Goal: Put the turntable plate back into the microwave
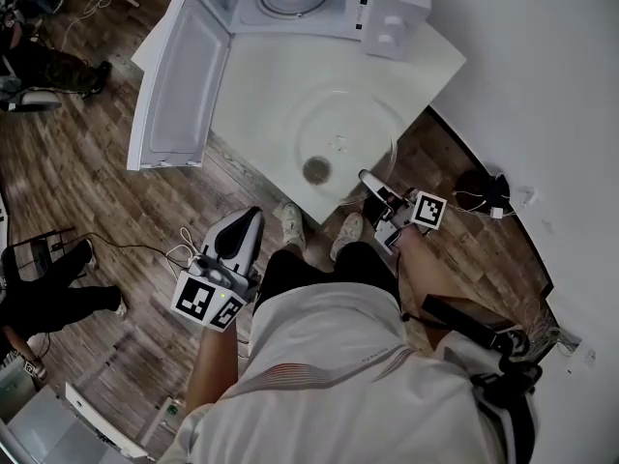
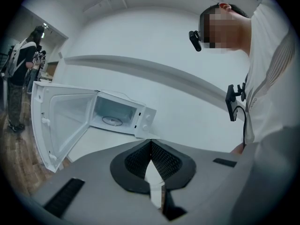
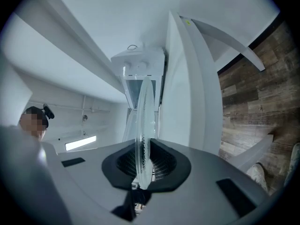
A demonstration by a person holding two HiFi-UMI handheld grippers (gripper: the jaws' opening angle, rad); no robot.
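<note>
Turntable plate (image 3: 143, 111) edge-on between right gripper (image 3: 144, 146) jaws, clamped at its rim, left gripper (image 2: 151, 143) jaws together, empty

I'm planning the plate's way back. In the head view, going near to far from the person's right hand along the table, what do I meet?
right gripper, shut on the plate's near rim → glass plate → microwave, door open

white shirt (image 1: 329, 356), black strap (image 1: 474, 319), grey left gripper (image 2: 151, 143)
</note>
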